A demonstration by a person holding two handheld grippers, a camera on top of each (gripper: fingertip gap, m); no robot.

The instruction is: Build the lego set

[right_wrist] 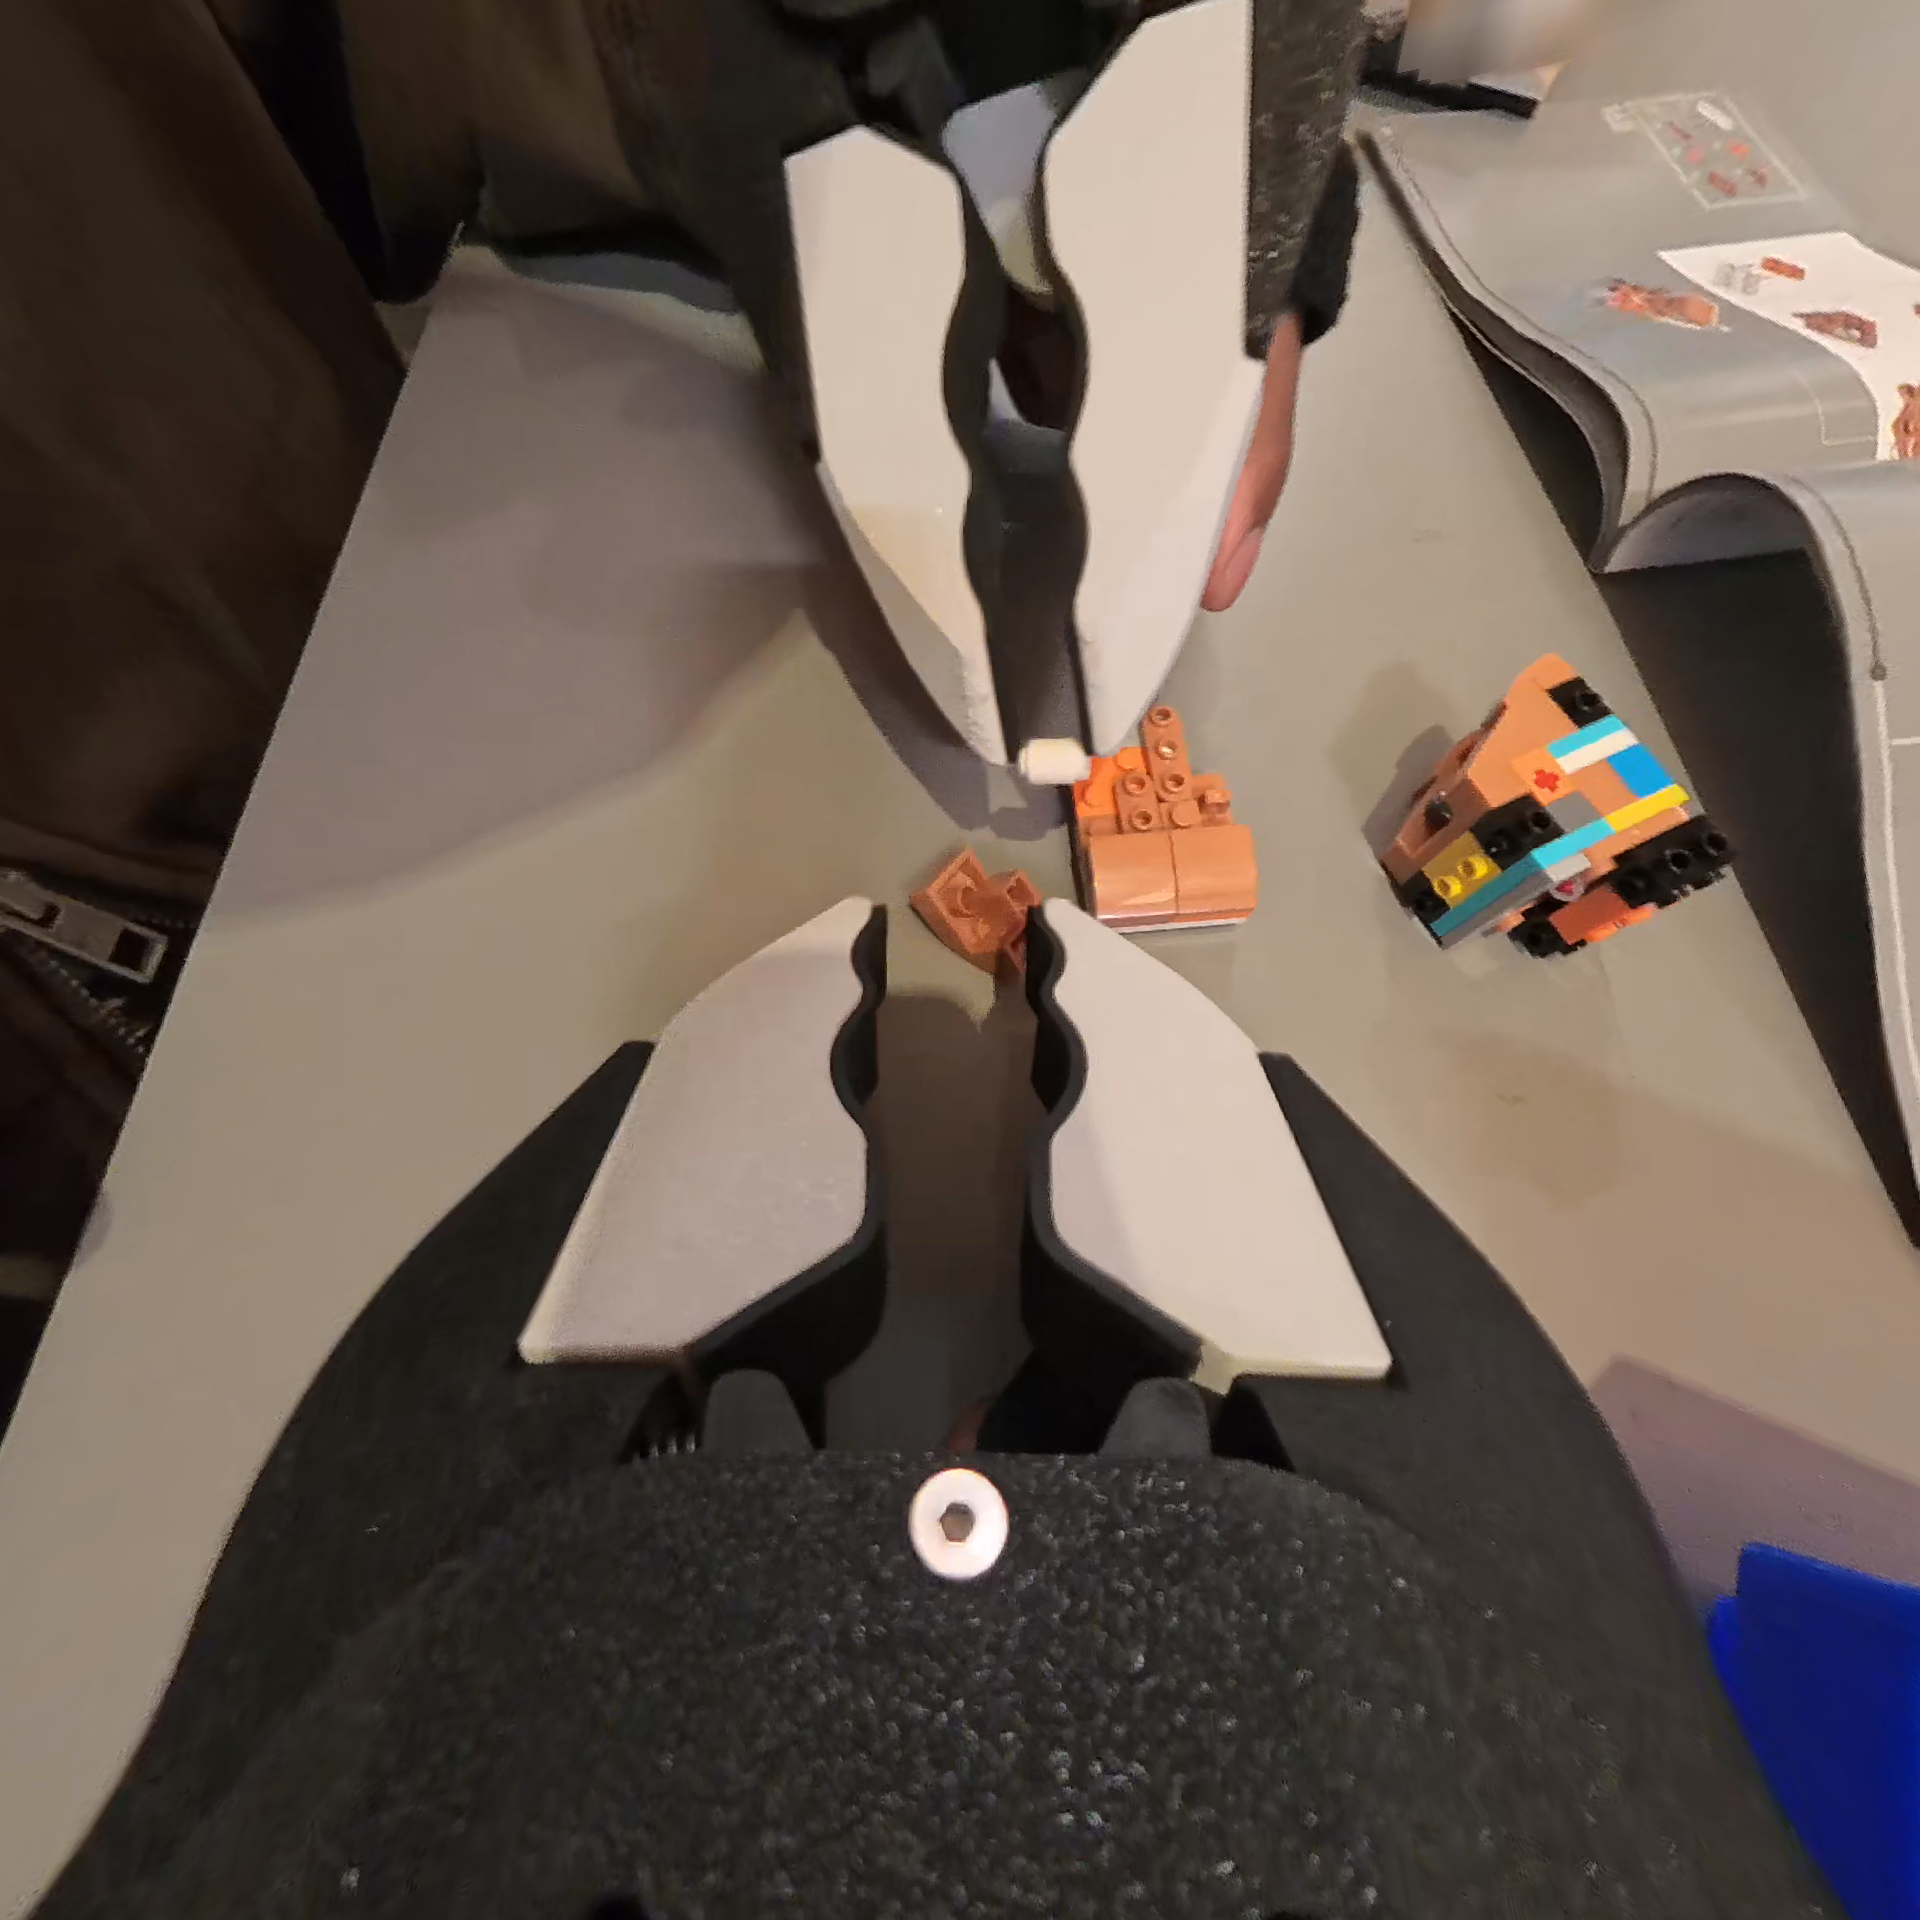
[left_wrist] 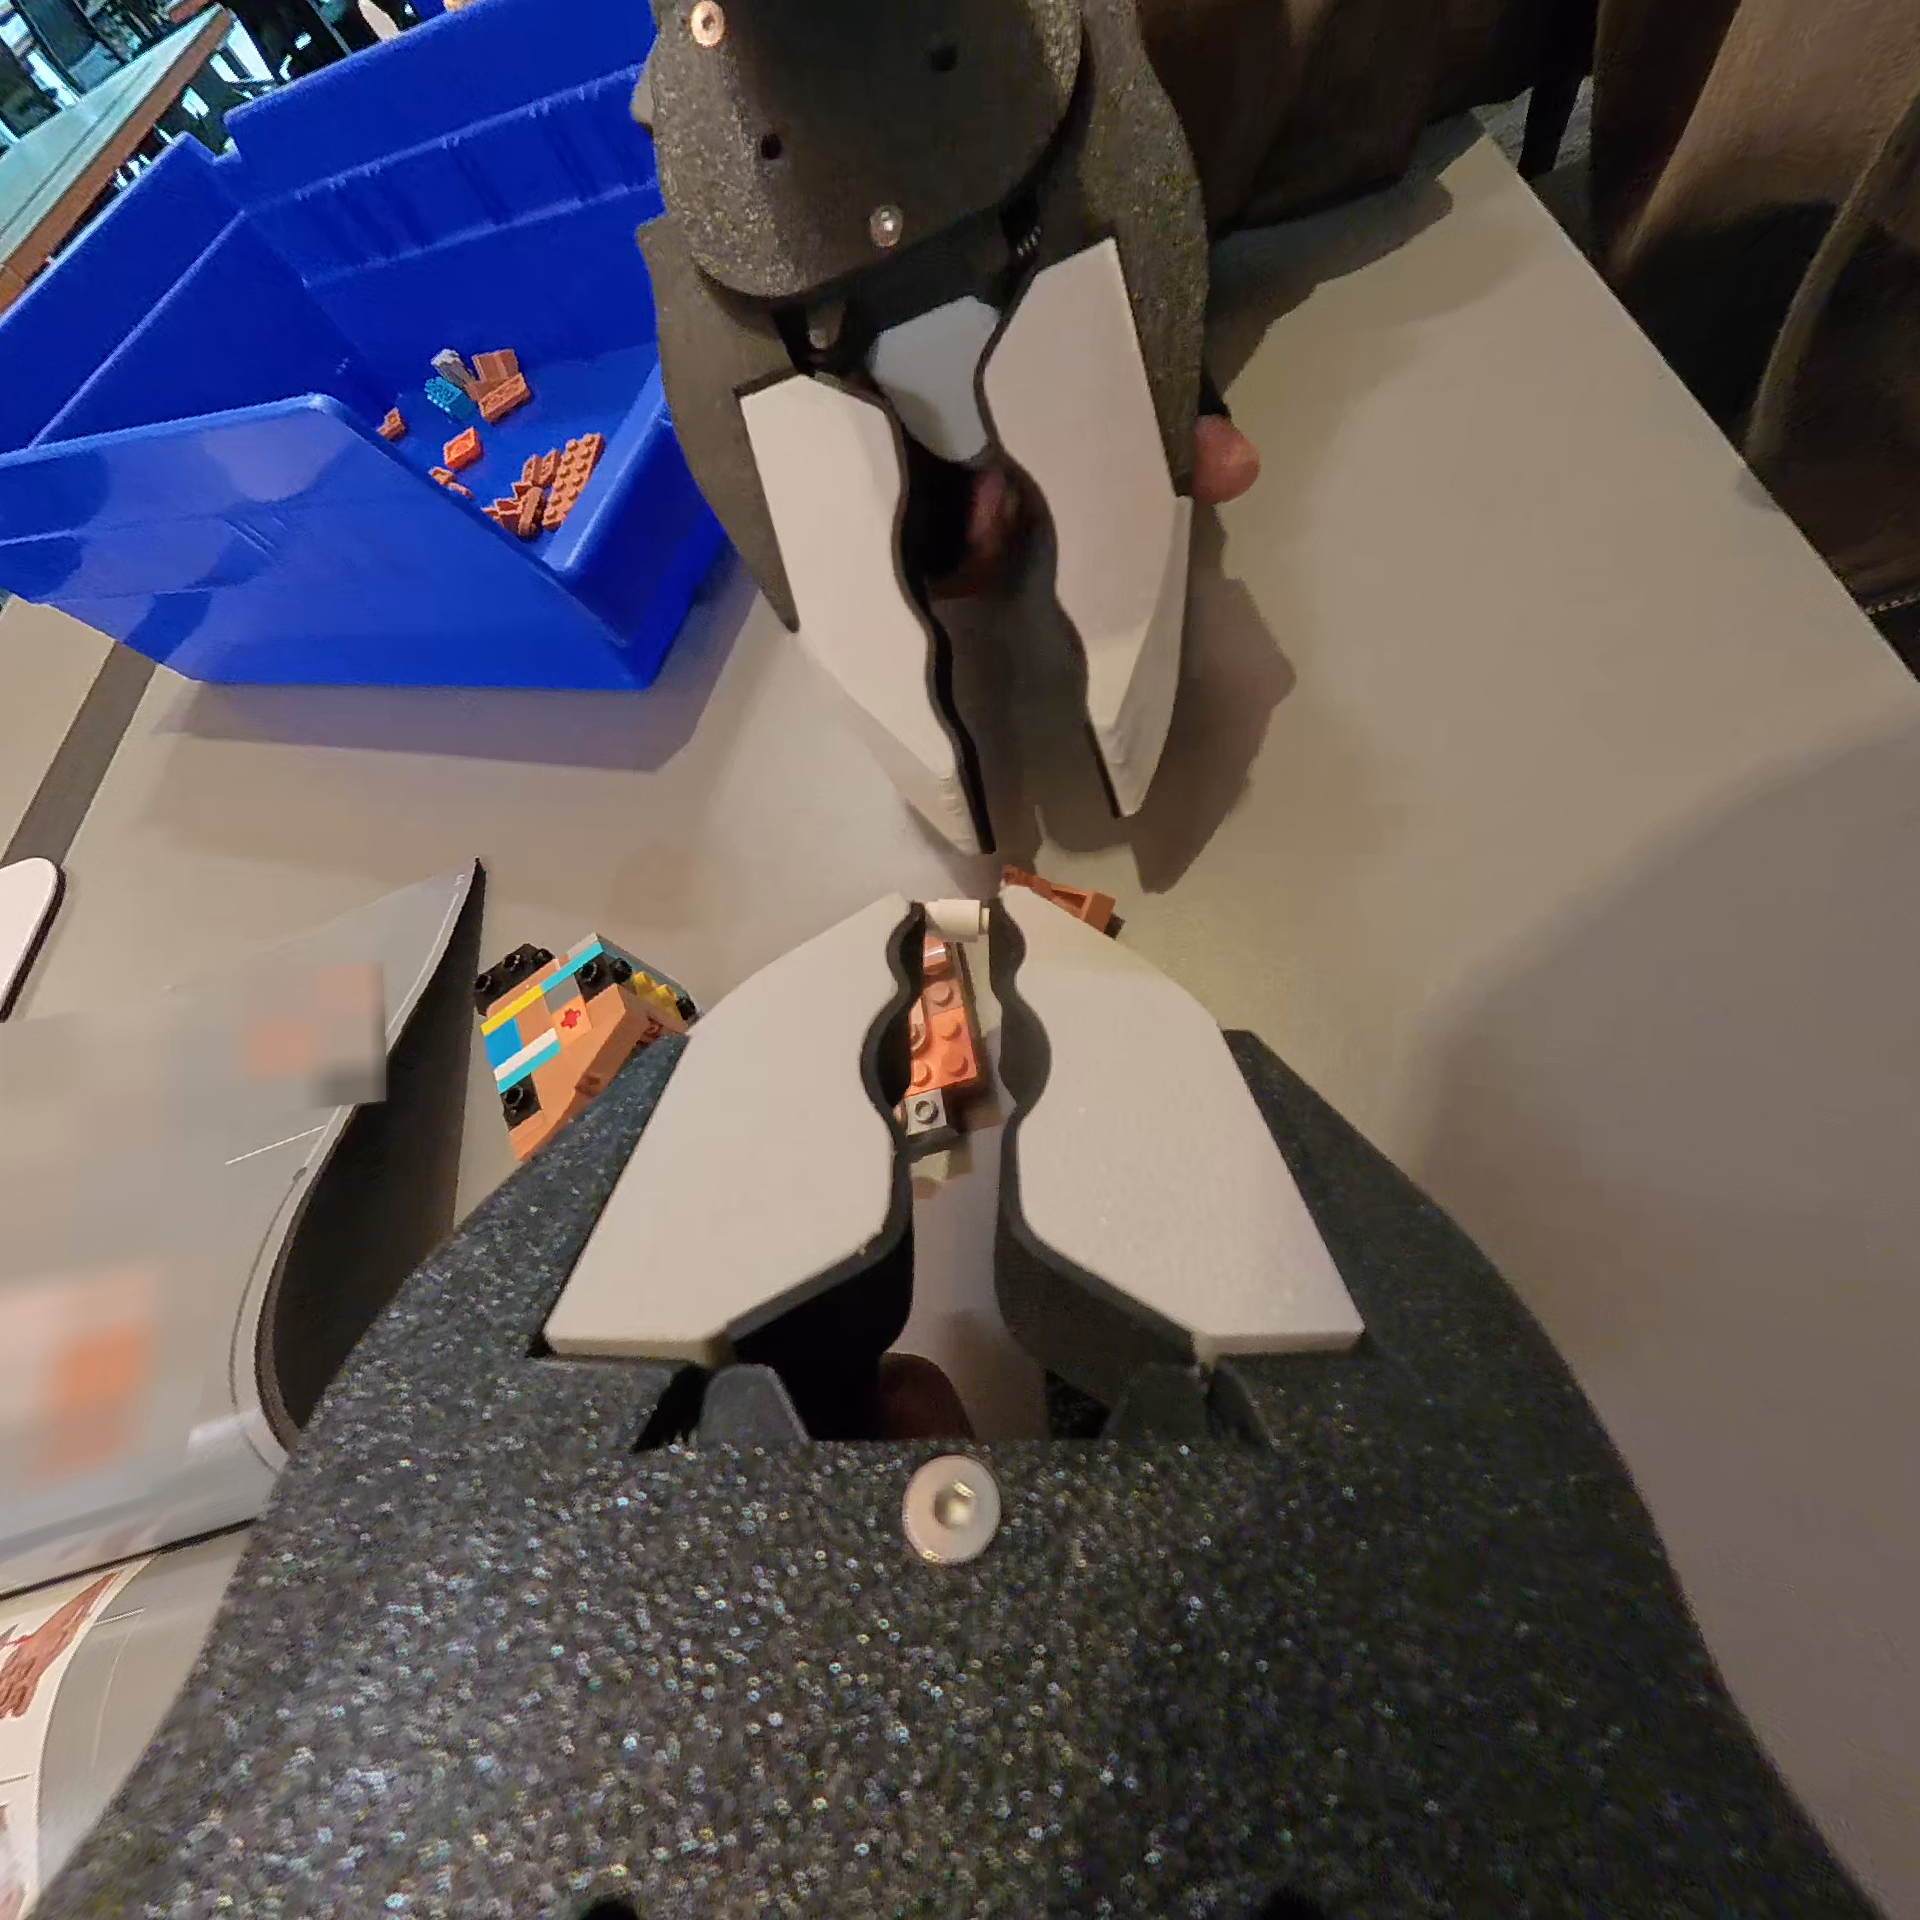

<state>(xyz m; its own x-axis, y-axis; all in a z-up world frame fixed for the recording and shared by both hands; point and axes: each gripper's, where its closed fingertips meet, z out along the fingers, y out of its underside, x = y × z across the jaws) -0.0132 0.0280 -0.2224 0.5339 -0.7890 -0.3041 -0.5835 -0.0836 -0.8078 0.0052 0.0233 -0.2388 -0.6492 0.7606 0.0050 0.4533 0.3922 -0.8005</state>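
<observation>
My left gripper [left_wrist: 956,914] is shut on a small white round piece [left_wrist: 956,921], held just above a small orange and tan build [left_wrist: 940,1039] that shows between its fingers. In the right wrist view the left gripper [right_wrist: 1049,753] holds the white piece [right_wrist: 1049,762] at the near left corner of that build [right_wrist: 1164,842], which rests on the table. My right gripper [right_wrist: 961,914] is open, tips low over the table. A small brown piece [right_wrist: 971,896] lies between its tips and touches one finger. The right gripper [left_wrist: 1049,826] faces the left one, tips close together.
A multicoloured block build [right_wrist: 1548,810] lies on the grey table [right_wrist: 623,520], to the right of the small build. An open instruction booklet [right_wrist: 1714,312] lies beyond it. A blue bin [left_wrist: 312,582] holds several loose brown bricks [left_wrist: 520,457]. A person's dark jacket is at the table's far edge. Both grippers' tips are close together, under 4 cm apart.
</observation>
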